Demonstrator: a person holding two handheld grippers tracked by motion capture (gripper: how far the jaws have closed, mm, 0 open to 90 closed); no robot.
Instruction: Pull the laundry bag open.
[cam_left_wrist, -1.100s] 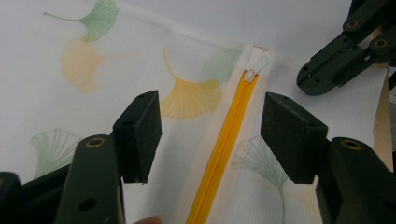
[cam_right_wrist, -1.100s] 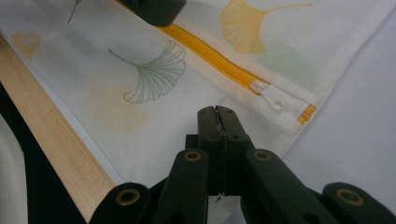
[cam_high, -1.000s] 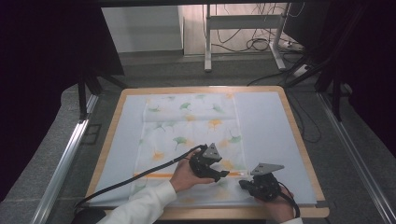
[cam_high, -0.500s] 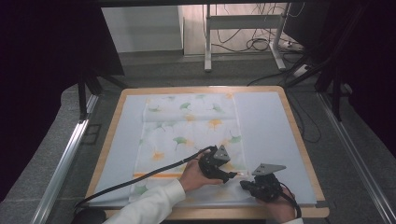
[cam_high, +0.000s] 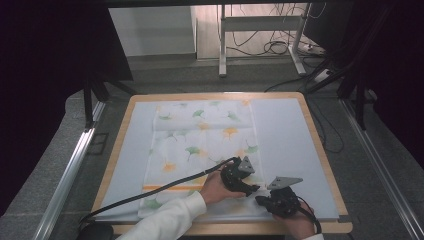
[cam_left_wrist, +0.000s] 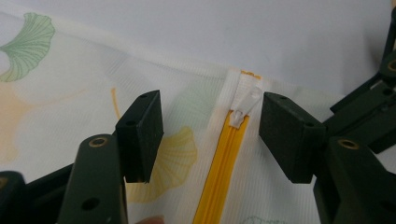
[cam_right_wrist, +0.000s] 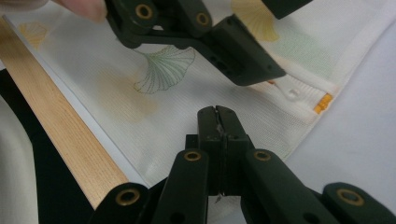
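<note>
Wood-rimmed worktop (cam_high: 122, 150) w/ leaf-print mesh bag (cam_high: 200, 145); left gripper (cam_left_wrist: 210, 123) open astride zipper pull (cam_left_wrist: 243, 105), right gripper (cam_right_wrist: 218, 122) pinching bag's near-right corner.

A cloth bag (cam_high: 200, 150) is spread flat on the tabletop (cam_high: 290, 135), toward its left and middle. The zip pull (cam_left_wrist: 243, 105) is found at the bag's near right corner. The left gripper (cam_high: 239, 176) is set over that corner, the pull between its parted fingers (cam_left_wrist: 140, 133). The right gripper (cam_high: 280, 199) is placed just right of it, at the bag's near edge.

Zipper (cam_left_wrist: 219, 172) cut off below
</note>
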